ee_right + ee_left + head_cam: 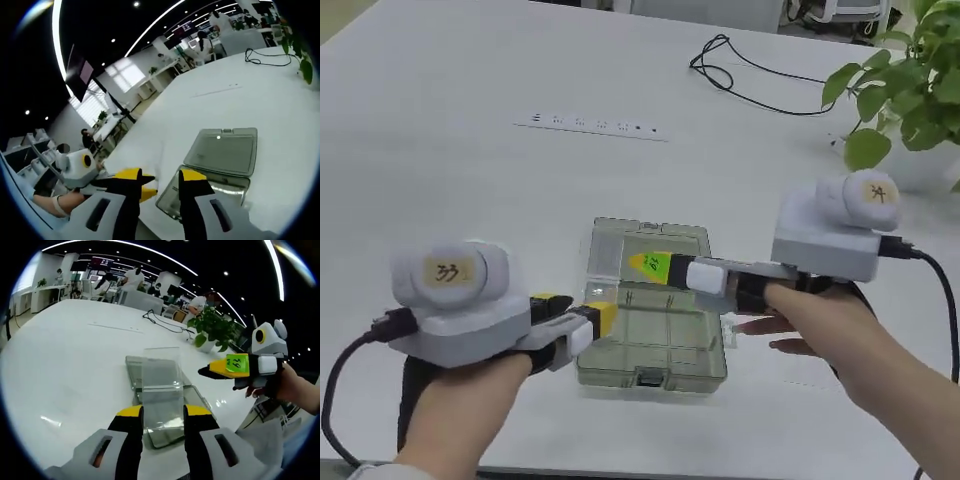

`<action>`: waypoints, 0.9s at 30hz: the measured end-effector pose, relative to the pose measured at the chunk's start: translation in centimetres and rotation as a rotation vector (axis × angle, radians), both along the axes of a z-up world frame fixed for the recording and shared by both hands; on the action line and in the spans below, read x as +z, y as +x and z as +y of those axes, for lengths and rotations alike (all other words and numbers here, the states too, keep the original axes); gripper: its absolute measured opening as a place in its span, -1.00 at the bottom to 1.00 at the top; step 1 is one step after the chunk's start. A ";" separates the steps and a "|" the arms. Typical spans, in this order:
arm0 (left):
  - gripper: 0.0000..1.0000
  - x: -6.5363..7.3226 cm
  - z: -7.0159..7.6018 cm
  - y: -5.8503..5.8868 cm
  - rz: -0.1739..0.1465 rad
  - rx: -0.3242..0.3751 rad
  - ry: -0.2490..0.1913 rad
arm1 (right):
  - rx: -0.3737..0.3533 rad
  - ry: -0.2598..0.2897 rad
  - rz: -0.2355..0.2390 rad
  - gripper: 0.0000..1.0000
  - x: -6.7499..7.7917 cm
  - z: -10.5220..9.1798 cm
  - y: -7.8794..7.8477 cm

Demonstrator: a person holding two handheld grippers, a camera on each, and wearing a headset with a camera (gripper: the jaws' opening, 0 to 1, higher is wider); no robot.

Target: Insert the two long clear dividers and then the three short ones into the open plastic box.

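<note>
The clear plastic box (665, 345) lies open mid-table, its lid (660, 240) folded back on the far side. My left gripper (161, 415) is shut on a clear divider (161, 385), which stands upright between the yellow-tipped fingers just in front of the box (197, 400). In the head view, the left gripper (598, 318) sits at the box's near-left edge. My right gripper (650, 266), with a green label, hovers over the hinge area, and its jaws are open and empty (162, 180). The box (220, 185) and lid (222, 150) lie right of them.
A white power strip (592, 126) lies on the far side of the white table (440, 150). A black cable (740, 75) loops at the back right. A potted plant (900, 90) stands at the right edge. People work at desks in the background.
</note>
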State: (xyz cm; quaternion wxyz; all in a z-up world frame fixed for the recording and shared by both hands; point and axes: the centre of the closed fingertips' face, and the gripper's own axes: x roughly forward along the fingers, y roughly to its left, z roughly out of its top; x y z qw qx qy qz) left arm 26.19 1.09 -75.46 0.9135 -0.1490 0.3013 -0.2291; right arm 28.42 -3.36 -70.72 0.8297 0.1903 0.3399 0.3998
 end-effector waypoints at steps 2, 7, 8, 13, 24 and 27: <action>-0.41 -0.1 -0.1 0.1 0.003 0.009 -0.012 | 0.007 0.007 0.017 -0.47 -0.1 0.6 -0.2; -0.41 0.0 -0.3 0.1 0.006 0.015 -0.029 | 0.011 -0.011 0.043 -0.59 -0.8 1.3 0.1; -0.41 0.0 -0.3 0.2 0.003 0.018 -0.032 | 0.016 -0.013 0.044 -0.63 -0.9 1.5 0.0; -0.41 0.2 -0.7 0.2 0.001 0.017 -0.044 | 0.033 -0.027 0.052 -0.70 -1.3 2.2 0.2; -0.41 0.2 -1.1 0.3 0.007 0.012 -0.065 | 0.057 -0.059 0.049 -0.94 -1.6 2.4 0.2; -0.41 0.2 -1.3 0.3 0.004 0.010 -0.072 | 0.058 -0.068 0.046 -0.94 -1.7 2.1 0.4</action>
